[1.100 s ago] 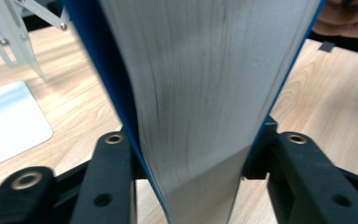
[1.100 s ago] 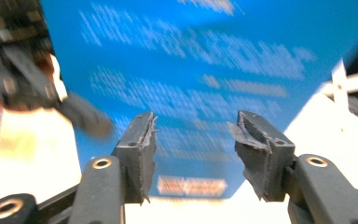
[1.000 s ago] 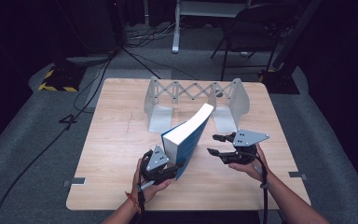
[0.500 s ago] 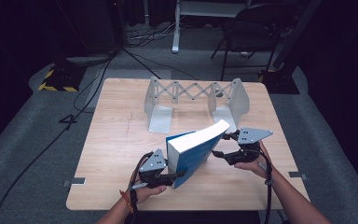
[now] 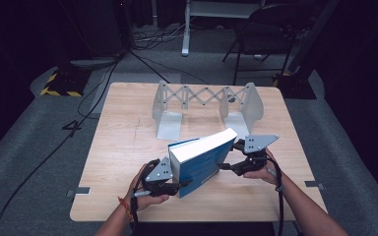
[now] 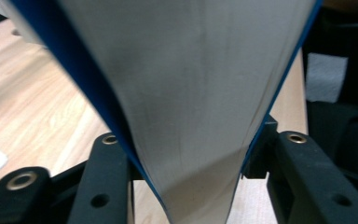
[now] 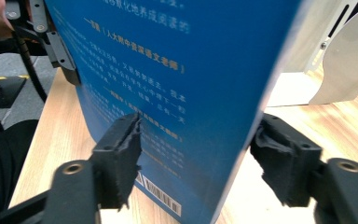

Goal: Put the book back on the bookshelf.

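Note:
A thick blue book [image 5: 202, 160] with a white page block hangs tilted over the table's front, its long side nearly level. My left gripper [image 5: 177, 186] is shut on its lower left corner. In the left gripper view the page block [image 6: 186, 93] fills the gap and both covers touch the jaws of the left gripper [image 6: 189, 135], which have just been opening slightly. My right gripper [image 5: 226, 166] meets the book's right end from below. Its jaws have just been closing, with the back cover [image 7: 182, 93] between the pads of the right gripper [image 7: 198, 135]; I cannot tell whether they press.
A white expandable book rack [image 5: 206, 103] stands at the back of the wooden table [image 5: 128, 147]; one of its end plates [image 7: 349, 60] is close beyond the book. Cables run across the grey floor on the left, and a chair stands behind.
The book has tipped from nearly upright to lying low and tilted toward the right. The right gripper has come in against its right end. The left hand has stayed in place.

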Available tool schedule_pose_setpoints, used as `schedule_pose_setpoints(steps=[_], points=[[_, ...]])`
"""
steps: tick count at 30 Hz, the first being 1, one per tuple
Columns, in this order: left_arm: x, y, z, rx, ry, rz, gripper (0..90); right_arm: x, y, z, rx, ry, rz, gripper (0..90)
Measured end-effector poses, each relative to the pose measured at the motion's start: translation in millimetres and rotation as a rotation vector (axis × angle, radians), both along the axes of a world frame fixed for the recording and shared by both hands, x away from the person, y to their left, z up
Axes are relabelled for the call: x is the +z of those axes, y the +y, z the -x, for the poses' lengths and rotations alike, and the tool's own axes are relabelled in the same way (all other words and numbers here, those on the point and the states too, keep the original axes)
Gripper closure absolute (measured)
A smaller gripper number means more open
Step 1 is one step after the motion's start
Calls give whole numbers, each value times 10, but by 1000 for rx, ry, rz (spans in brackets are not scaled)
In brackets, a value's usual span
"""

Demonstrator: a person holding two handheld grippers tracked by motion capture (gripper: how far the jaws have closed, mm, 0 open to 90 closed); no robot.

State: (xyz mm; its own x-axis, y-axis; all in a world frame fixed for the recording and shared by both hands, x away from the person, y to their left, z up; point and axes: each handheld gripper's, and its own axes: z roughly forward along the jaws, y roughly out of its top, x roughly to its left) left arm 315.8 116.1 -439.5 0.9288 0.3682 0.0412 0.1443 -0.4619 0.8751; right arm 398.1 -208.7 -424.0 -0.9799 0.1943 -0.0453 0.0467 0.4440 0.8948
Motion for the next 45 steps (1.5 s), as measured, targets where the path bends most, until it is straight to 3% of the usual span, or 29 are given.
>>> schedule_pose_setpoints(steps=[5,9,16,25,32,40,45], points=[[-13,23,22,43,-13,-8,481,7,-30,14,10,-12,9,413],[-19,32,39,56,-22,-40,444,16,-72,46,26,-21,16,451],[-99,36,84,81,-25,-84,444,50,-117,112,62,-38,33,479],[-131,11,90,82,-17,-92,478,137,-30,125,90,-43,9,434],[-129,55,67,126,-24,-92,378,188,-63,202,128,-48,11,512],[-120,62,27,157,-28,-85,353,256,24,325,188,-45,-9,576],[-125,34,-16,175,-25,-77,335,293,98,383,150,-67,9,585]])
